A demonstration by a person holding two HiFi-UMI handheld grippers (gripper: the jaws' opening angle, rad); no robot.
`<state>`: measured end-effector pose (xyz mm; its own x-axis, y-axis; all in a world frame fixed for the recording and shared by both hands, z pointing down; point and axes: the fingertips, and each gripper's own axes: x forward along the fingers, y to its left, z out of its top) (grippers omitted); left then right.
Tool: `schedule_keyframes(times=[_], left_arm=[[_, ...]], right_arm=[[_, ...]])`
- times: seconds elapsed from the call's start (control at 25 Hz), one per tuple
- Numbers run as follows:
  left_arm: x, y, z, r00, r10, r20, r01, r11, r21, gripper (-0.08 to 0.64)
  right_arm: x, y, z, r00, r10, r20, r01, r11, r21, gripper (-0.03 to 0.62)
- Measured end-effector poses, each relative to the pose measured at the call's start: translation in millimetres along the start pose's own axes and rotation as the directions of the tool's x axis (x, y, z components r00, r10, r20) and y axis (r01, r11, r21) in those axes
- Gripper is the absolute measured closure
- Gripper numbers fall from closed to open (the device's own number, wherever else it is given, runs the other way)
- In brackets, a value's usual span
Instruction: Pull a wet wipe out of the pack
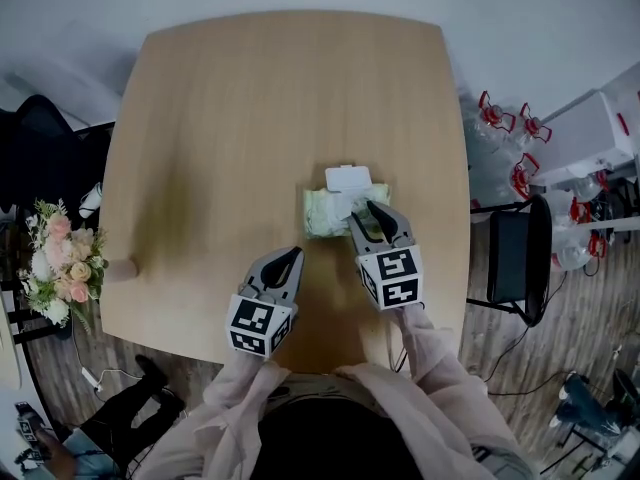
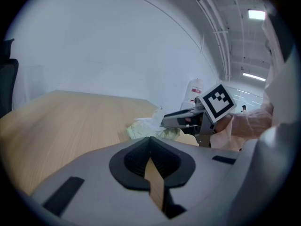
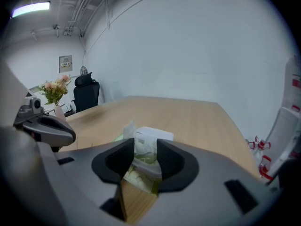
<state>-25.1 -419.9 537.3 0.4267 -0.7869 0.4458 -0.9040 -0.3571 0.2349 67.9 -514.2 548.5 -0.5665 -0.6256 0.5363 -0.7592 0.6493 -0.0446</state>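
While a person holds a gripper in each hand above a light wooden table, the right gripper hangs over the wet wipe pack. Its two dark jaws stand a little apart. In the right gripper view the pale green pack fills the gap between them and spreads just beyond their tips. The pack's white lid is flipped open on the far side of the jaws. A white tuft of wipe stands up from the pack, just past the tip of that view's left-hand jaw. Whether either pad touches the pack cannot be told.

The left gripper hangs beside the right one, nearer the person. Its jaws are closed together at the tips and hold nothing; only a thin wedge of table shows between them. The pack lies ahead of these jaws and off to their right, apart from them.
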Motion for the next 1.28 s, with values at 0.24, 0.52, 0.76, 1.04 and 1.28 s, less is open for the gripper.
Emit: schedule_keyframes(times=[0.24, 0.52, 0.76, 1.04, 1.28], left_arm=[[2.9, 7.0, -5.1, 1.000, 0.011, -0.008, -0.011, 1.000, -0.024, 0.549], [1.2, 11.1, -8.3, 1.000, 0.017, -0.017, -0.018, 0.999, -0.030, 0.549], [0.0, 10.3, -9.3, 1.000, 0.017, -0.020, -0.017, 0.999, -0.029, 0.549], [-3.8, 8.8, -9.5, 1.000, 0.020, -0.017, -0.020, 0.999, -0.025, 0.549], [-9.1, 9.1, -7.6, 1.000, 0.025, -0.010, -0.025, 0.999, -0.024, 0.549]], right_arm=[[10.1, 2.2, -0.3, 1.000, 0.000, -0.010, 0.000, 1.000, -0.023, 0.445], [12.6, 2.5, -3.7, 0.999, -0.020, -0.031, 0.019, 0.999, -0.028, 0.469], [11.6, 0.7, -3.4, 0.999, -0.031, -0.037, 0.030, 0.998, -0.047, 0.503], [9.4, 2.5, -2.5, 0.998, -0.053, -0.045, 0.048, 0.994, -0.093, 0.558], [6.1, 3.7, -0.6, 0.997, -0.062, -0.042, 0.058, 0.994, -0.096, 0.574]])
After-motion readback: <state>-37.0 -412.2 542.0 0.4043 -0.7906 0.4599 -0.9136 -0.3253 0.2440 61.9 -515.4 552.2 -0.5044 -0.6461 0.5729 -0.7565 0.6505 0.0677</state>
